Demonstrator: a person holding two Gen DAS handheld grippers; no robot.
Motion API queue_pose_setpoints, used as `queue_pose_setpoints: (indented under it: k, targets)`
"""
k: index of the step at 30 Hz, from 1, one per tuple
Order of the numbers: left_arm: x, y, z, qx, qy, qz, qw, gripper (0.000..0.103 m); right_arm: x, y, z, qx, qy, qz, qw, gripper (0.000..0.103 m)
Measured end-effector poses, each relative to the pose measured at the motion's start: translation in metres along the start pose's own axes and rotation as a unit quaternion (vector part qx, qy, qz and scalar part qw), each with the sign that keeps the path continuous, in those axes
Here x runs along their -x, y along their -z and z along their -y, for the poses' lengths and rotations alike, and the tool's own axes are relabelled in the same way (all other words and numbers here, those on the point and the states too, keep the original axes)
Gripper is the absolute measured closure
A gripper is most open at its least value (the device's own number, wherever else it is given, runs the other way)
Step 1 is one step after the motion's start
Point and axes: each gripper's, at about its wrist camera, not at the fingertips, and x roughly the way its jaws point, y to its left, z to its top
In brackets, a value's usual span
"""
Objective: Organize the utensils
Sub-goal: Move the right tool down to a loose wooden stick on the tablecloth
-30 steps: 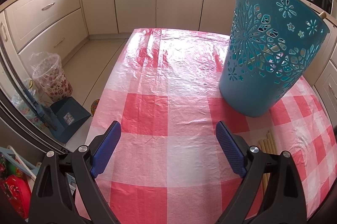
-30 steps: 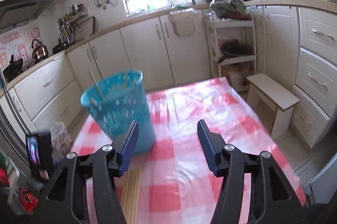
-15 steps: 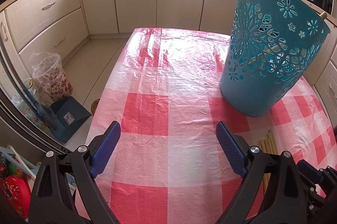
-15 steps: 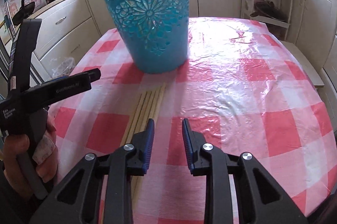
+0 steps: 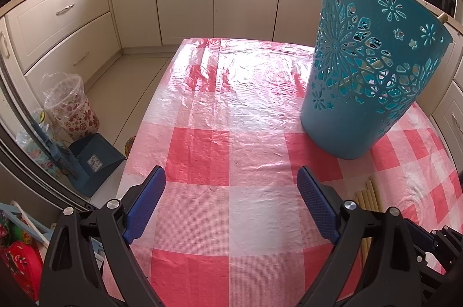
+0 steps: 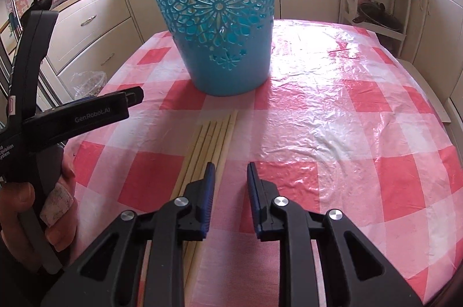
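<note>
While the checked tablecloth [image 6: 332,110] takes up most of both views, the biggest thing on it is the blue cut-out basket [image 6: 222,18], upright near the far edge of the table and a little left of centre in the right wrist view; at least one pale stick already leans inside it, its tip showing above the rim.

Next in size is the left gripper [image 5: 231,200], hovering over the near left part of the table with its jaws spread wide and nothing between them (the hand [image 6: 55,208] that holds it shows at the left edge of the right wrist view, one finger wrapped in a bandage).

A second ago the right gripper [image 6: 230,171] was high and wide, looking across the kitchen; it has since dropped toward the near edge and narrowed sharply. Its jaws now stand close together, only bare cloth in the gap, and grip nothing.

Smallest are the chopsticks [image 6: 214,139], a bundle of pale sticks side by side, running from just in front of the basket back toward the near edge. They pass under the left fingertip [image 6: 209,177] of the right gripper rather than between the two.

I judge the descent to be the approach for a pick-up, but the jaws sit slightly right of the bundle, so a small shift left seems needed before closing.
</note>
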Motion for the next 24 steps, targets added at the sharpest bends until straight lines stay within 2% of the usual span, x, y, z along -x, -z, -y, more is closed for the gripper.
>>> queue_pose_setpoints:
  k: [5,6,10,13,20,24]
  targets:
    - [0.003,0.001,0.001,-0.003,-0.012,0.001,0.9999,0.015,-0.001,-0.002,0.003,0.009,0.014,-0.006,1.000,0.094]
    - [0.006,0.001,0.003,-0.004,-0.013,-0.001,0.9999,0.015,0.000,-0.002,0.004,0.010,0.016,-0.010,1.000,0.094]
    - [0.020,0.020,0.017,-0.008,0.041,-0.032,0.9986,0.015,0.005,0.000,0.012,0.013,0.015,-0.029,0.999,0.094]
    - [0.033,0.035,0.037,-0.045,0.046,-0.036,0.9972,0.015,0.010,0.004,0.022,0.010,0.013,-0.036,0.999,0.094]
    - [0.033,0.047,0.055,-0.060,0.050,-0.060,0.9951,0.015,0.012,0.006,0.031,-0.013,-0.002,-0.035,0.999,0.094]
    - [0.031,0.051,0.061,-0.078,0.036,-0.066,0.9941,0.015,0.013,0.006,0.032,-0.015,-0.007,-0.034,0.999,0.094]
